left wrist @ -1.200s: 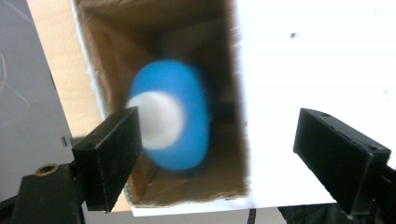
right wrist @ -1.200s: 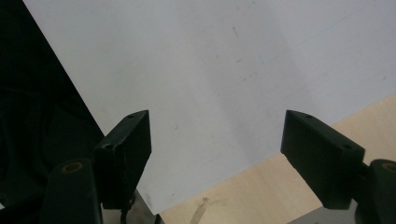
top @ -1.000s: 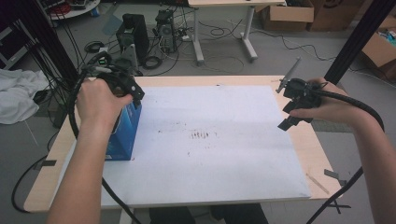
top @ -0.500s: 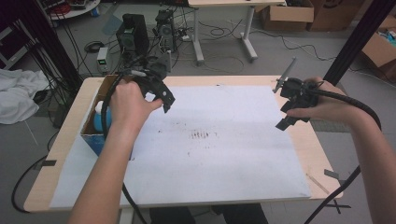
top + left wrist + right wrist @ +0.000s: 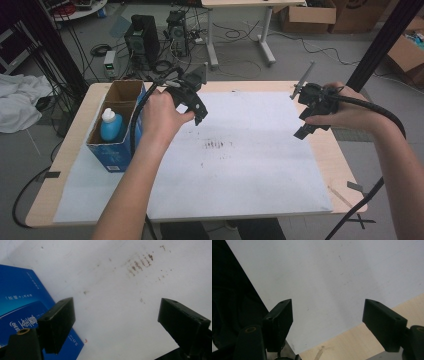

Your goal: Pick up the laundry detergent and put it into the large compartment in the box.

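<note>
The blue box (image 5: 116,135), upright with a bottle (image 5: 111,125) inside, is seen just beside the left gripper (image 5: 196,107). Its jaws are held wide, empty. The right gripper (image 5: 306,122), likewise wide and empty, is held well apart.

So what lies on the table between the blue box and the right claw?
In the high view, the left claw hovers beside the blue box; beyond it, stained white paper runs bare to the right claw.
</note>
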`<state>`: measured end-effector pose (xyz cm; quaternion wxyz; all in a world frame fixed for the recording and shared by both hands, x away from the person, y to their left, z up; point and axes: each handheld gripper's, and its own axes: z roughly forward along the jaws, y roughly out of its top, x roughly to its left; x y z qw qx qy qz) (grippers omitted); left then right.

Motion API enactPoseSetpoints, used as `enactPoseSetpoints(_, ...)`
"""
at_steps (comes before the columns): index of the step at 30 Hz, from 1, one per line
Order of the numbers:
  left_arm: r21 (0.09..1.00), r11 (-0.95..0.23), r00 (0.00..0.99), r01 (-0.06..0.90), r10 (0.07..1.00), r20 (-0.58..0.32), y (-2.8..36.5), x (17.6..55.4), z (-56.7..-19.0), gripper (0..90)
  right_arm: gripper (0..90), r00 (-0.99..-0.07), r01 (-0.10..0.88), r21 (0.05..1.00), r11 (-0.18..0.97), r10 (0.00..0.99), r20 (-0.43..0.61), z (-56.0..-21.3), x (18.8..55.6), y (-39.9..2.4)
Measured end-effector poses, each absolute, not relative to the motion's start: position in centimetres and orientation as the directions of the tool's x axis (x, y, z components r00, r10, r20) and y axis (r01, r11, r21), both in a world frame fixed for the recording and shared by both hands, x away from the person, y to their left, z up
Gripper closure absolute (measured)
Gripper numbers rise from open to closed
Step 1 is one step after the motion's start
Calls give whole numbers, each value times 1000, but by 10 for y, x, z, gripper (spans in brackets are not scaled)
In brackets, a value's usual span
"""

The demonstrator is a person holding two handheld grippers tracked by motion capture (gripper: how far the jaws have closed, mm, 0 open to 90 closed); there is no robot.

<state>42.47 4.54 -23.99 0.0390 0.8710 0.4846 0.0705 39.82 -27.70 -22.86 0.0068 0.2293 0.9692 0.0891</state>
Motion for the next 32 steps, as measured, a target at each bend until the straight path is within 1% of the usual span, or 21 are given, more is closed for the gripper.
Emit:
enactPoseSetpoints(9, 154, -527, 523, 836, 849, 69, 41, 428, -233, 147, 245, -895, 444, 173, 879, 446, 28, -229, 399, -277)
enactPoseSetpoints(32, 143, -530, 525, 836, 848, 76, 41, 423, -230, 152, 244, -898, 438, 169, 883, 439, 28, -228, 397, -277)
